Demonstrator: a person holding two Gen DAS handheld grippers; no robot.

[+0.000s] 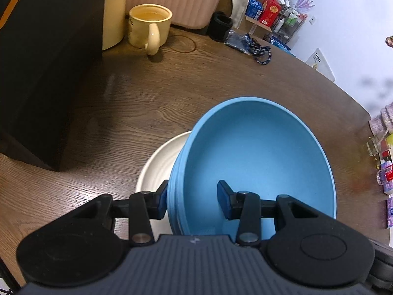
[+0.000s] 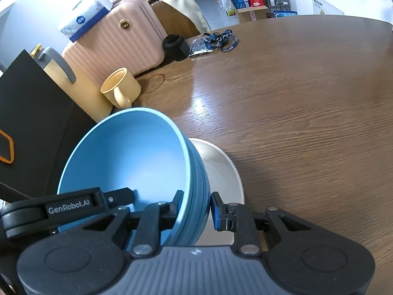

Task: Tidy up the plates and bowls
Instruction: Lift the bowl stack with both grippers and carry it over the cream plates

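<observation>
- The table (image 2: 294, 113) is dark wood grain with a curved edge; a pale wall stands past it at 2 o'clock in my left view.
- At 11 o'clock on it sit a yellow mug (image 1: 150, 25) of tan liquid, a pink case (image 2: 115, 41) and a black box (image 1: 44, 68).
- A blue lanyard (image 2: 221, 39) lies at 12 o'clock near the far edge; shelves of small goods behind are too small to read.
- My left gripper (image 1: 194, 200) is clamped on the near wall of the blue bowl (image 1: 258, 152), one pad outside, one inside.
- My right gripper (image 2: 196, 209) is clamped on the bowl's opposite wall likewise.
- The bowl hangs tilted above a white plate (image 1: 157, 164); whether they touch I cannot tell.
- Most of the plate is hidden by the bowl.
- Only my right view shows a tissue pack (image 2: 83, 14) on the case, and my left gripper's arm reaching in at 9 o'clock.
- Only my left view shows jars (image 1: 383, 157) at 3 o'clock, cut off.
</observation>
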